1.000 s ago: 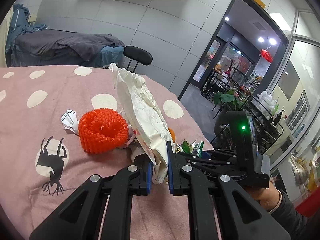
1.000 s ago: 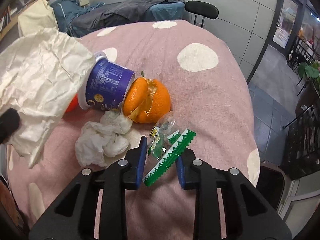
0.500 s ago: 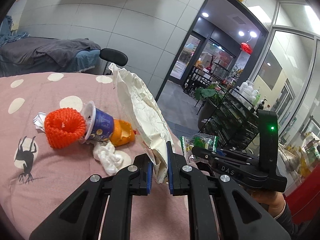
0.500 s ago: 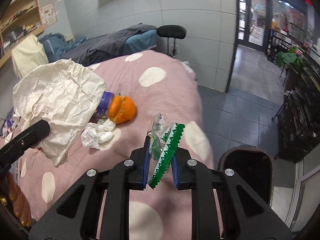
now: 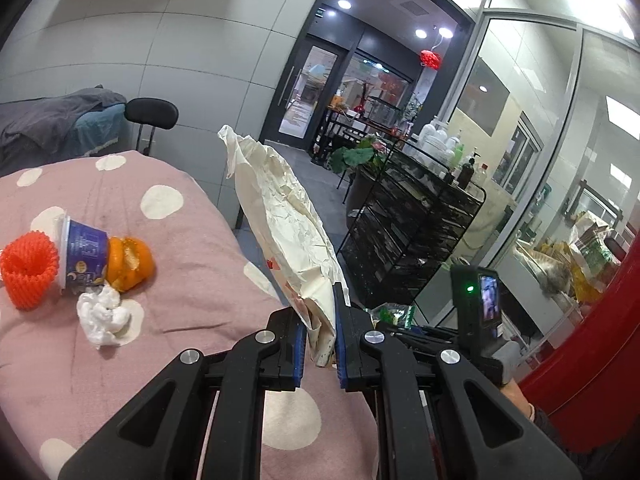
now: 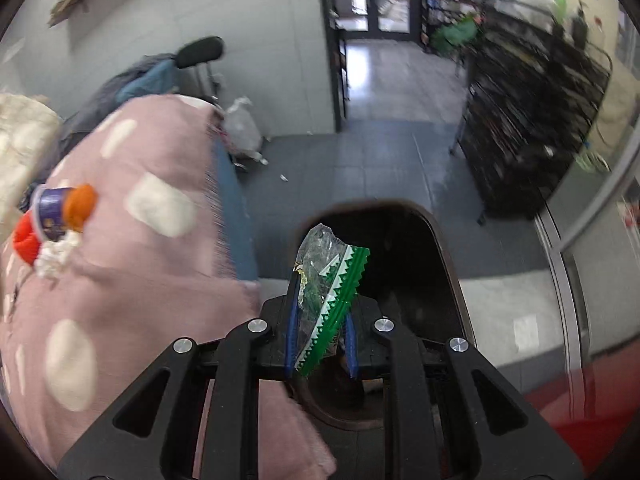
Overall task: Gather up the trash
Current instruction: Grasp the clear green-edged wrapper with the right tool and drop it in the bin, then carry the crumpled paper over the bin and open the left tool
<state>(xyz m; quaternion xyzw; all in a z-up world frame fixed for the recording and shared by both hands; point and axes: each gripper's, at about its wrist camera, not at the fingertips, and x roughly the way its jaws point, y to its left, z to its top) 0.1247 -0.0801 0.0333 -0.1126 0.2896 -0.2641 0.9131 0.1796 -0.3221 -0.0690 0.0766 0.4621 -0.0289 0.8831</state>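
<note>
My left gripper (image 5: 320, 320) is shut on the lower end of a crumpled cream paper bag (image 5: 288, 216), held up past the table's right edge. My right gripper (image 6: 320, 300) is shut on a clear and green snack wrapper (image 6: 332, 264), above the mouth of a dark bin (image 6: 444, 240) on the floor. Still lying on the pink dotted tablecloth (image 5: 192, 240) are a red foam net (image 5: 26, 266), a purple cup (image 5: 82, 254) on its side, orange peel (image 5: 130, 262) and a white tissue wad (image 5: 102, 314).
A black wire rack (image 5: 408, 220) with bottles stands to the right, across grey floor tiles. A black chair (image 5: 151, 111) is behind the table. A plastic bag (image 6: 242, 128) lies on the floor by the wall. A red surface (image 5: 592, 360) is close at the right.
Both grippers swung right, away from the trash pile. The right one closed on the wrapper, lifted it off the table and now holds it over the bin. The paper bag stayed gripped.
</note>
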